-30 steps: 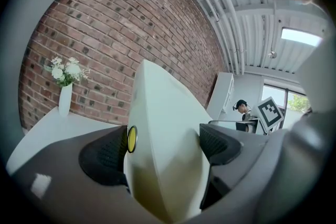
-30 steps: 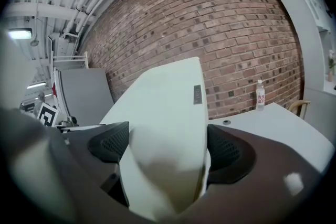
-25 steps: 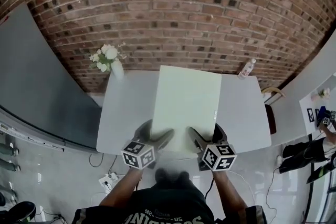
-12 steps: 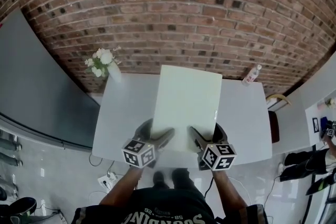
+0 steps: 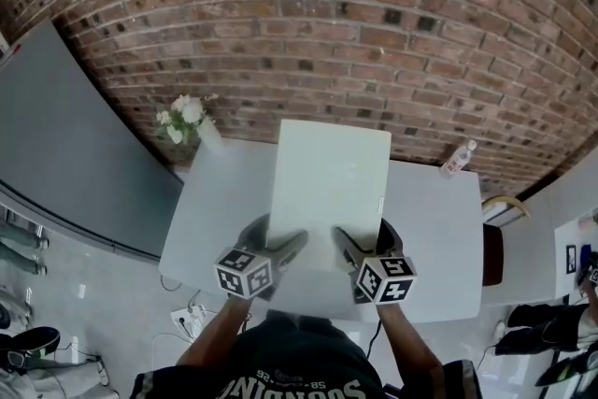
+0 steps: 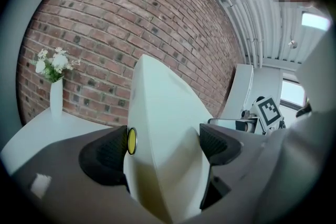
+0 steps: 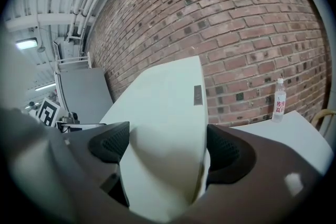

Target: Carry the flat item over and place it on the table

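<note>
A pale green flat board (image 5: 329,187) hangs above the white table (image 5: 430,220), held by its near edge. My left gripper (image 5: 280,249) is shut on the board's near left corner, and the board (image 6: 163,134) fills the space between its jaws. My right gripper (image 5: 353,249) is shut on the near right corner, where the board (image 7: 168,128) sits between its black pads. The board reaches out towards the brick wall and hides the table's middle in the head view.
A white vase of flowers (image 5: 192,121) stands at the table's far left corner, and a small plastic bottle (image 5: 458,159) at its far right. A brick wall (image 5: 308,23) rises behind the table. A grey panel (image 5: 65,145) stands to the left.
I have stepped closer to the table with the board held the same way. The table, vase and bottle sit lower and nearer in the head view.
</note>
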`<action>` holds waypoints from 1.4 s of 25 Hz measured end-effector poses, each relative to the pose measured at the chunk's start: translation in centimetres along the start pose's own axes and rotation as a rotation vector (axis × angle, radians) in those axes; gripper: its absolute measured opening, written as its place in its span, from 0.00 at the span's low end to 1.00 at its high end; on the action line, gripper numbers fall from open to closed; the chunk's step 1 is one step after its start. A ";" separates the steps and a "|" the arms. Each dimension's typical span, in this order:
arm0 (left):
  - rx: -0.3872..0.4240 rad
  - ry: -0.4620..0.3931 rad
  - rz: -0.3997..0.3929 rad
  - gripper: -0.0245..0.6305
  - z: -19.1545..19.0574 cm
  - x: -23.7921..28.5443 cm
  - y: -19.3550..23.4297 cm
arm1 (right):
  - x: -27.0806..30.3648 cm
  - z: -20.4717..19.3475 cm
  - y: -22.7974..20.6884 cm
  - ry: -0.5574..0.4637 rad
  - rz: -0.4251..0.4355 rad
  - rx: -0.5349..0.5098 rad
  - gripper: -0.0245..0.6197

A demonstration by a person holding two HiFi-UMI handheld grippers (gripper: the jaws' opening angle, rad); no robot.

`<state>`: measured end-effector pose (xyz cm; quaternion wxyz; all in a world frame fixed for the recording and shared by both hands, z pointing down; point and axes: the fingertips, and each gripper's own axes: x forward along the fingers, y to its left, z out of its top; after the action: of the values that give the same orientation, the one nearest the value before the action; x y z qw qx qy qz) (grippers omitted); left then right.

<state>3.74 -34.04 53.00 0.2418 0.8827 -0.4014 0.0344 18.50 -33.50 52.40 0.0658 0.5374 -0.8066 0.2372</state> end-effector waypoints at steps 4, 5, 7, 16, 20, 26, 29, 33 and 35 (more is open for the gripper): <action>-0.004 0.018 0.017 0.70 -0.2 1.0 0.0 | 0.5 0.1 -1.0 0.009 0.012 0.002 0.75; -0.002 0.023 0.018 0.70 -0.1 1.3 0.1 | 0.7 0.2 -1.3 0.009 0.014 0.005 0.75; 0.003 0.030 0.019 0.70 0.0 1.8 0.1 | 0.9 0.4 -1.7 0.010 0.013 0.006 0.75; -0.014 0.052 0.015 0.70 0.0 4.2 1.2 | 2.6 0.7 -3.3 0.020 -0.010 0.005 0.75; -0.031 0.065 0.008 0.70 -0.4 4.9 1.9 | 3.4 0.3 -3.7 0.033 -0.020 0.008 0.74; -0.041 0.098 -0.004 0.70 -1.3 6.1 3.1 | 4.6 -0.5 -4.4 0.060 -0.042 0.020 0.74; -0.045 0.113 -0.010 0.70 -1.8 6.6 3.7 | 5.2 -1.0 -4.7 0.074 -0.052 0.020 0.74; -0.055 0.137 -0.016 0.70 -2.7 7.4 4.5 | 6.0 -1.9 -5.3 0.073 -0.056 0.026 0.74; -0.054 0.156 -0.018 0.70 -3.4 7.8 4.7 | 6.3 -2.7 -5.7 0.080 -0.061 0.032 0.74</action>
<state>6.01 -40.51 59.87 0.2964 0.8741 -0.3741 0.0901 20.64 -39.32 58.79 0.0963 0.5530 -0.7826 0.2693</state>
